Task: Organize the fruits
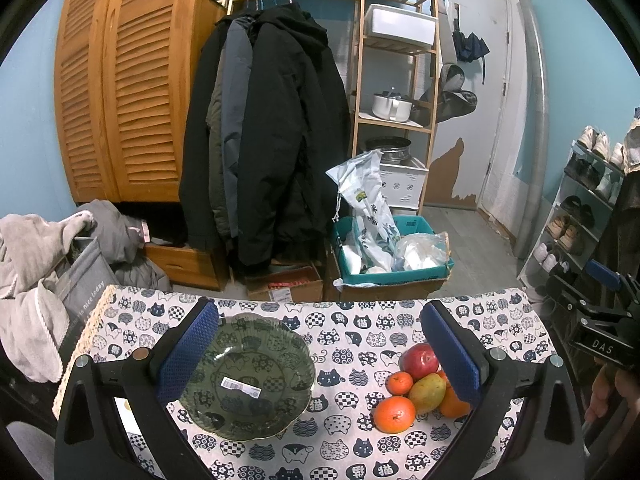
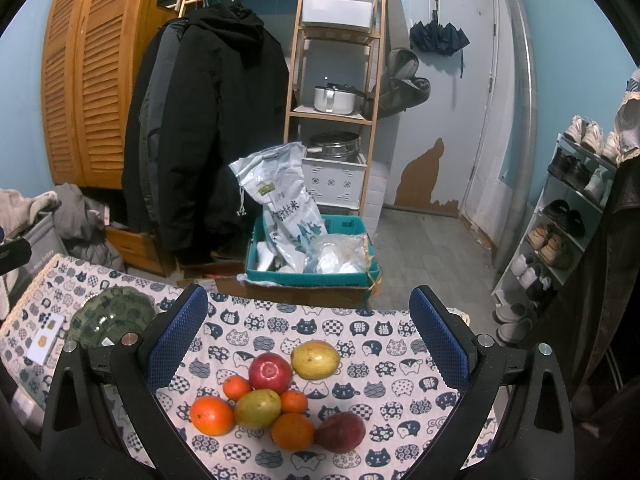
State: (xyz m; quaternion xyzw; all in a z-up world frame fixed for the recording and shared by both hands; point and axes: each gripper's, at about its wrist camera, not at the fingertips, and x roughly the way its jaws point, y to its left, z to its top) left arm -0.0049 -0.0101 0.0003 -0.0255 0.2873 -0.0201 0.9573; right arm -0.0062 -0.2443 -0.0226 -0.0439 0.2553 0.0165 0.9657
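Observation:
A green glass bowl [image 1: 248, 376] stands empty on the cat-print tablecloth [image 1: 340, 452], between the wide-open fingers of my left gripper [image 1: 320, 356]. In the right wrist view the same bowl [image 2: 112, 314] sits at the far left. A cluster of fruit lies under my open right gripper [image 2: 308, 336]: a red apple [image 2: 271, 373], a yellow-green mango [image 2: 257, 408], a second yellow mango [image 2: 315, 359], a dark red mango [image 2: 341, 432], and several oranges, the largest [image 2: 211, 415] at the left. In the left wrist view the fruit [image 1: 416, 384] lies right of the bowl.
A white card [image 2: 44, 344] lies on the cloth left of the bowl. Beyond the table's far edge stand a teal box with bags [image 2: 312, 252], hanging coats [image 1: 260, 140], a wooden shelf [image 1: 396, 80] and a shoe rack [image 2: 568, 208]. A laundry bag [image 1: 48, 280] sits left.

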